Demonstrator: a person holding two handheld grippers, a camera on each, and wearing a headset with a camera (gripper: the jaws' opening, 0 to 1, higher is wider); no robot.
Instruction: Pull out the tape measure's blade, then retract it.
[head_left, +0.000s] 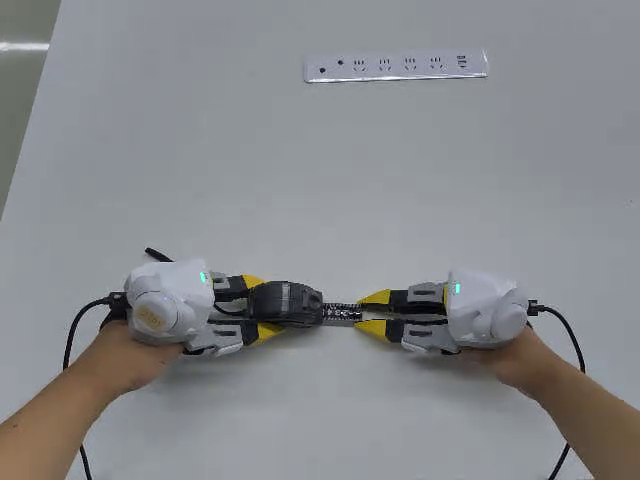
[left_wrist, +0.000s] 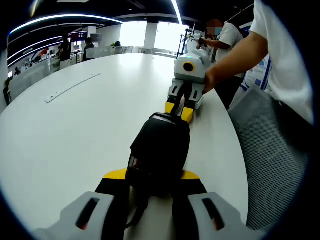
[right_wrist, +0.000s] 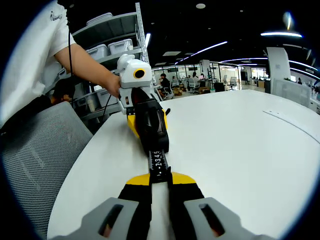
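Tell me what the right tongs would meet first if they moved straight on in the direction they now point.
Most likely the tape measure case. The right tongs, shut on the blade, point along it at that case, which the left tongs hold a short way ahead.

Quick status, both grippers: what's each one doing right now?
Left gripper: shut on the tape measure, holding its case.
Right gripper: shut on the blade, with a short length out.
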